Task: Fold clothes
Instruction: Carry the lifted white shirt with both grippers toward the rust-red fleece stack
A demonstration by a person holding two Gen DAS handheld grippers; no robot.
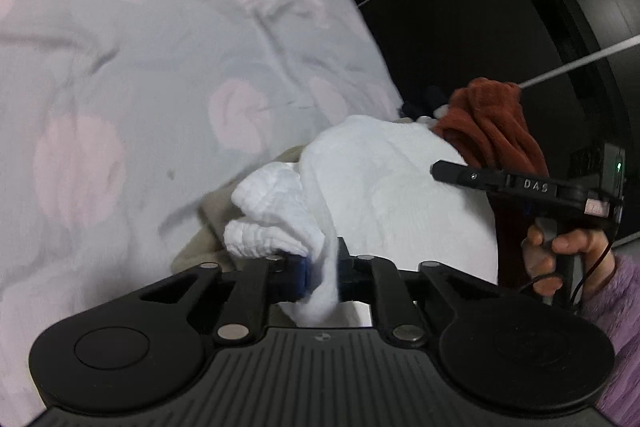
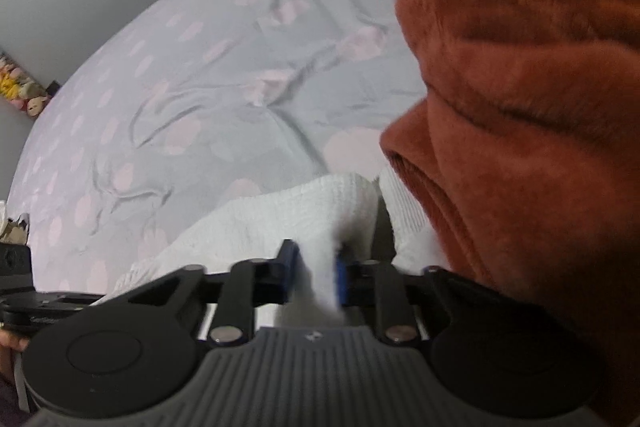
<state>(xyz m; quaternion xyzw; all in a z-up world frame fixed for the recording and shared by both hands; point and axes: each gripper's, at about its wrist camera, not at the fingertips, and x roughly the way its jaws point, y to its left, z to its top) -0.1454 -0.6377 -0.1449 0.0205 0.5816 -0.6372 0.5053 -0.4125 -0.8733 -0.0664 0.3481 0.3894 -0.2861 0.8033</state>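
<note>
Left wrist view: my left gripper (image 1: 322, 277) pinches a fold of the white garment (image 1: 392, 187), blue pads pressed into the cloth. It lies bunched at the near edge of the grey bedsheet with pink spots (image 1: 140, 67), and a rust-red fleece garment (image 1: 492, 123) is heaped just beyond it on the right. Over there a hand (image 1: 560, 259) in a purple sleeve (image 1: 616, 315) grips my right gripper's handle. Right wrist view: my right gripper (image 2: 318, 277) is clamped on another white fold, the rust-red fleece garment crowding its right side.
</note>
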